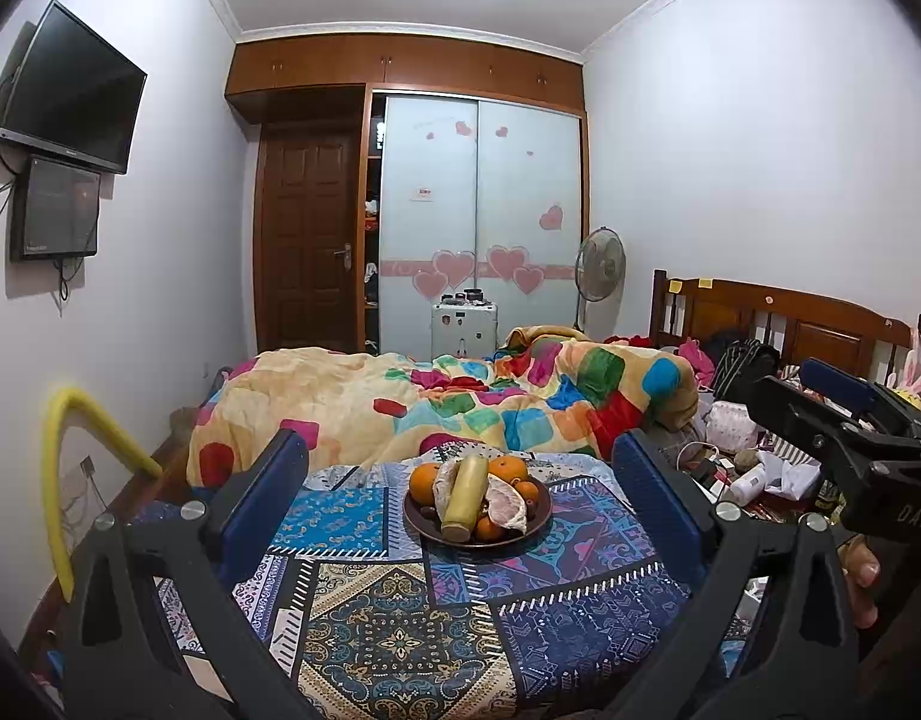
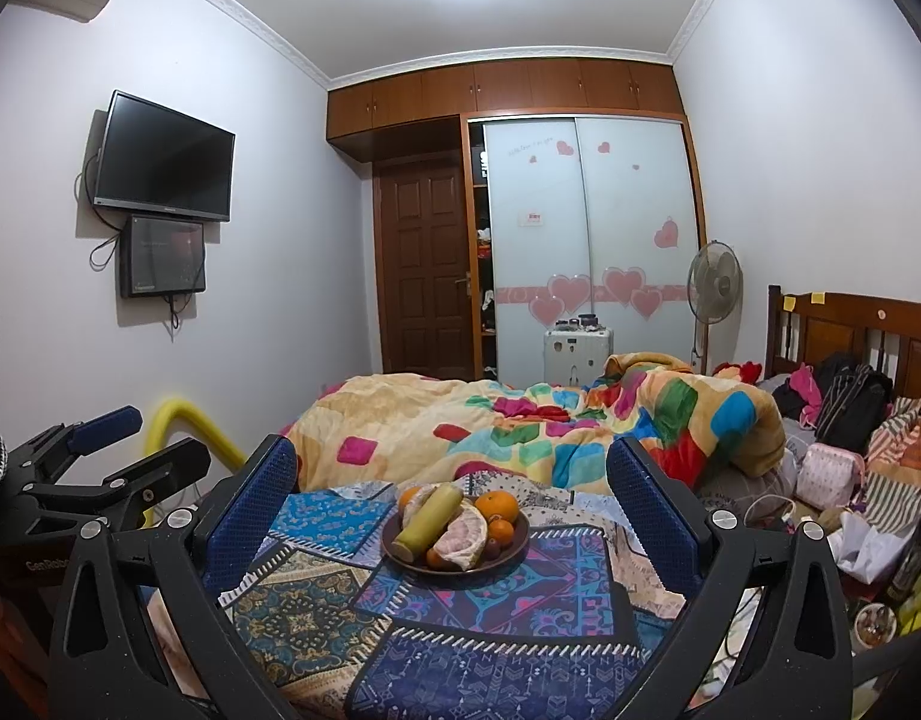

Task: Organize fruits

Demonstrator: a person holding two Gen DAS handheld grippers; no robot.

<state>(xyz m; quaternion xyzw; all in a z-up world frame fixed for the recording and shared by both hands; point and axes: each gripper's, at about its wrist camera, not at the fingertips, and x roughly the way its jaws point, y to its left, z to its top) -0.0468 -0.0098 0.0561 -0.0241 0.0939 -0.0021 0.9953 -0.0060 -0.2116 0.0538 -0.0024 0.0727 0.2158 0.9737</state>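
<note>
A dark round plate (image 1: 421, 525) (image 2: 394, 552) of fruit rests on a patterned blue cloth (image 1: 394, 618) (image 2: 460, 630) spread over the bed. On it lie several oranges (image 1: 425, 483) (image 2: 497, 507), a yellow-green sugarcane piece (image 1: 465, 495) (image 2: 427, 521) and a peeled pomelo wedge (image 1: 507, 502) (image 2: 463, 537). My left gripper (image 1: 460, 483) is open, its blue pads wide on both sides of the plate and short of it. My right gripper (image 2: 451, 489) is open too, framing the same plate from nearer the right. Each gripper shows at the edge of the other's view.
A colourful patchwork blanket (image 1: 436, 402) lies heaped behind the plate. Bags, bottles and clutter (image 2: 850, 480) crowd the bed's right side by the wooden headboard (image 2: 850, 330). A yellow foam-covered rail (image 1: 58, 480) stands at the left. A fan, a small white case and a wardrobe stand at the far wall.
</note>
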